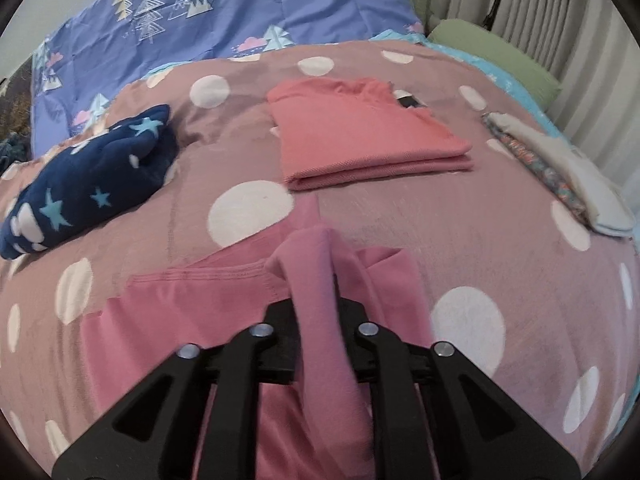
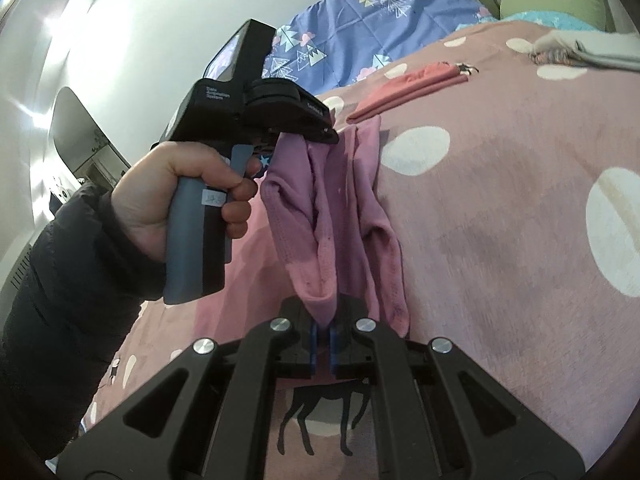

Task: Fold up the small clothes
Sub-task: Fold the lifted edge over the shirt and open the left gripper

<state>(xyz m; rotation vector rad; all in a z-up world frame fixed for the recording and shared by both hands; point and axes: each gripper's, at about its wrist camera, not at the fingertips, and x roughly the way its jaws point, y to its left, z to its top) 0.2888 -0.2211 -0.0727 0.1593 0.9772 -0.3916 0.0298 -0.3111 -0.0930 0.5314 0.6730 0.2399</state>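
The pink garment (image 2: 340,216) is held above the polka-dot bed blanket (image 2: 500,200), clamped in the right tool (image 2: 323,330) and draped through the left tool (image 1: 334,280), whose grip cannot be told, so that corner may slip and the fold be spoiled.

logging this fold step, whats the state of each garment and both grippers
pink garment: unfolded, bunched, hanging between both grippers above the bed
coral garment: folded flat on the blanket
navy star garment: crumpled, not folded
pale grey garment: folded, at the blanket's edge
left gripper: pink cloth between its fingers, grip unclear
right gripper: shut on a pink cloth edge
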